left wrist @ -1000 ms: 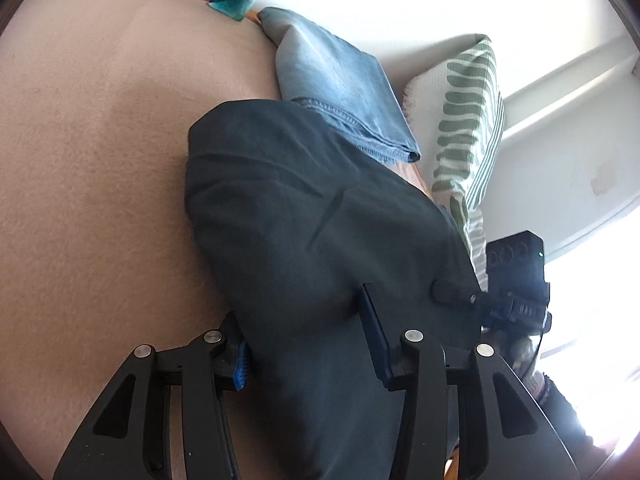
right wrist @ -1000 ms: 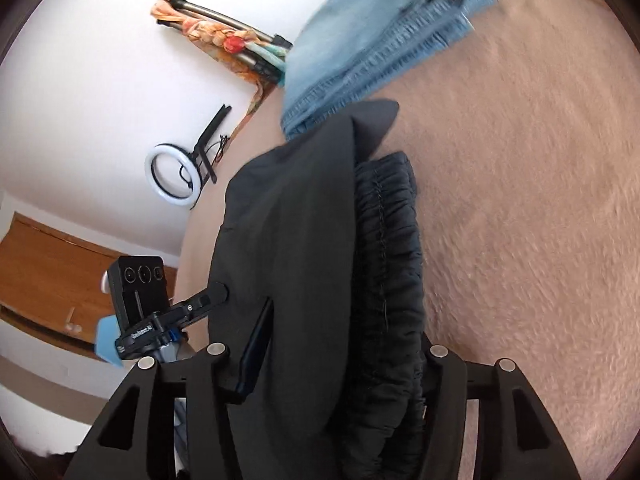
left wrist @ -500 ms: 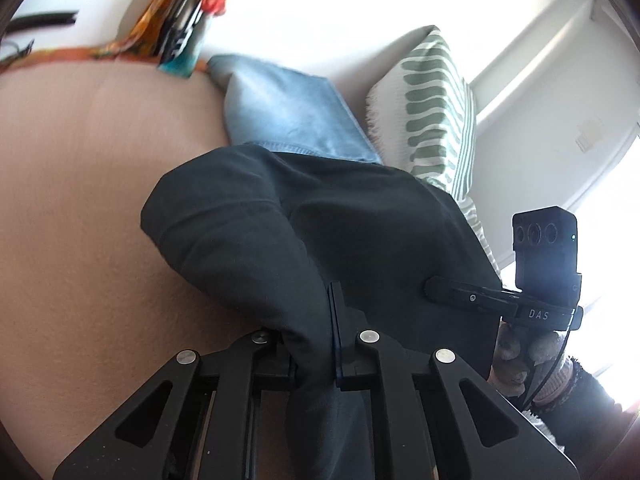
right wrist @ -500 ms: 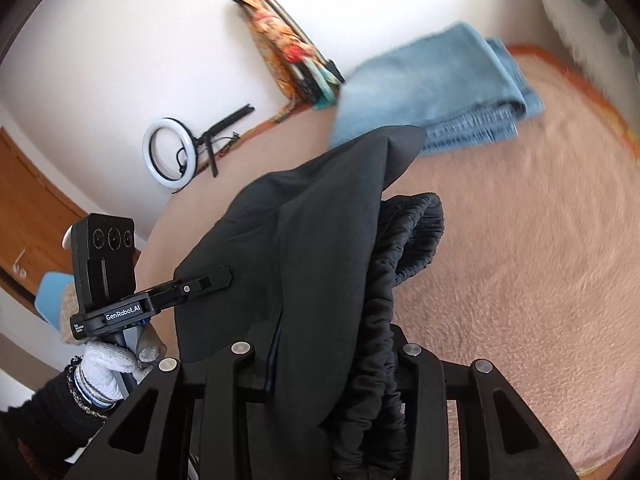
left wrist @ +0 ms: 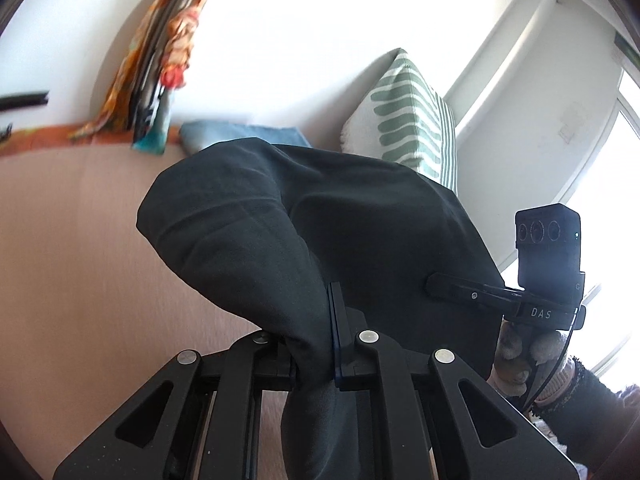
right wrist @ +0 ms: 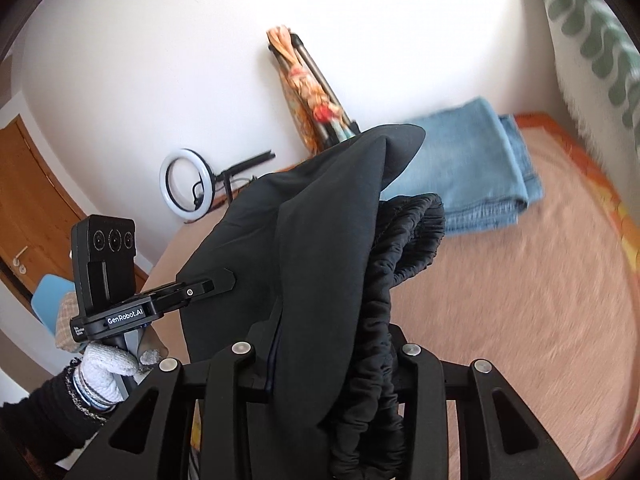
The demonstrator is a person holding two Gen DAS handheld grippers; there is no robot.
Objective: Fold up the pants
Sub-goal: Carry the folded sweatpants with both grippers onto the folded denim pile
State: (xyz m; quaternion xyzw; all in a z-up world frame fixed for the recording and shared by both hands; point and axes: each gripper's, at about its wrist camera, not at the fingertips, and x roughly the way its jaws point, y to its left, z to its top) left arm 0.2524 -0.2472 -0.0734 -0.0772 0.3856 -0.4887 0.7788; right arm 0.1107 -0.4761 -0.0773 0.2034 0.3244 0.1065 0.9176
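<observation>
Both grippers lift the dark pants (left wrist: 320,220) clear of the bed (right wrist: 520,300).
Left gripper (left wrist: 326,344) pinches thin cloth, right gripper (right wrist: 328,360) clamps the bunched waistband (right wrist: 404,248); raise evenly, then carry toward twelve o'clock, short of the folded jeans (right wrist: 468,168).

White walls (right wrist: 168,60); bright window (left wrist: 624,184); wooden door (right wrist: 36,200); pink-blanketed bed (right wrist: 520,300)
</observation>
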